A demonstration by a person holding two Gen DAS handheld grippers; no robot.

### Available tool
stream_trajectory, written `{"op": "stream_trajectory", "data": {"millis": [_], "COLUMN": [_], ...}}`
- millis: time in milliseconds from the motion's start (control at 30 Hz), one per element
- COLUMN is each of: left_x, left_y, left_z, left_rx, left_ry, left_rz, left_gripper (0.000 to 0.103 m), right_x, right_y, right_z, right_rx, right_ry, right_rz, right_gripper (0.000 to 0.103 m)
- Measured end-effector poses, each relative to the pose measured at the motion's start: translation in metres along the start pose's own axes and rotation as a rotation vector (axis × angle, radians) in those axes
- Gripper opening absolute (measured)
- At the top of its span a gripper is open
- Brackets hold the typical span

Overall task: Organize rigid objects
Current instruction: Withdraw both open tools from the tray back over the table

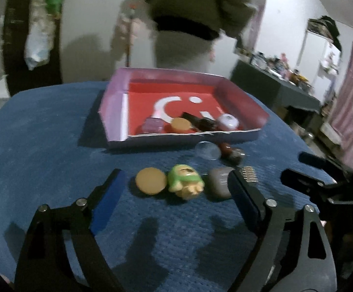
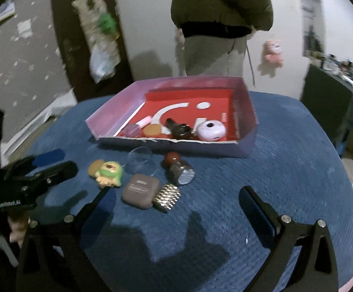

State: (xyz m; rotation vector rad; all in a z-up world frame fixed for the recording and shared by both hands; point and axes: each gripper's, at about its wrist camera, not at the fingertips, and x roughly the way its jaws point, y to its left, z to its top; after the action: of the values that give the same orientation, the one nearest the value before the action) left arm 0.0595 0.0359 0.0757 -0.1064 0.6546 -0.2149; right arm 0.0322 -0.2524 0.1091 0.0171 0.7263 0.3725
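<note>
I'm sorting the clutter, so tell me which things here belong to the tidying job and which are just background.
Part of the job:
- pink tray, already holding a few items
- tan disc
- green figurine
- grey case
- studded silver piece
- clear dome
- red-capped bottle

Just lying about:
- blue cloth
- pink plush toy
- standing person
- cluttered side table

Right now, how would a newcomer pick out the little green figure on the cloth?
Start at the red-floored tray on the blue cloth. Among the loose items before it, the figure lies leftmost beside a tan disc. It alone is bright green.
</note>
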Motion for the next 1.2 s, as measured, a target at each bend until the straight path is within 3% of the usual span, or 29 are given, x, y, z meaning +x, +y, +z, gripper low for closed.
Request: {"op": "stream_trajectory", "data": {"millis": [267, 533, 1000, 1200], "left_x": [0.005, 0.018, 0.019, 0.028], "left_y": [-0.003, -0.01, 0.003, 0.017], "left_z": [-0.028, -0.04, -0.014, -0.003], "left_rx": [-0.021, 0.014, 0.068, 0.096], "left_ry": [-0.058, -0.029, -0.009, 0.051], "left_rz": [0.095, 0.123, 0.18, 0.196], "left_gripper": [0.093, 0.093, 0.093, 0.093], "right_x": [0.016, 0.029, 0.035, 0.049], "right_y": [-0.007, -0.001, 0.003, 0.001], "right_z": [-0.03, -0.039, -0.023, -0.012], "right_rx": [0.09, 0.046, 0.009, 0.027], "right_ry": [-0.047, -0.032, -0.005, 0.066], "right_rz": [-0.072, -0.123, -0.163, -0.147], "right_gripper": [0.103, 0.103, 0.103, 0.103]}}
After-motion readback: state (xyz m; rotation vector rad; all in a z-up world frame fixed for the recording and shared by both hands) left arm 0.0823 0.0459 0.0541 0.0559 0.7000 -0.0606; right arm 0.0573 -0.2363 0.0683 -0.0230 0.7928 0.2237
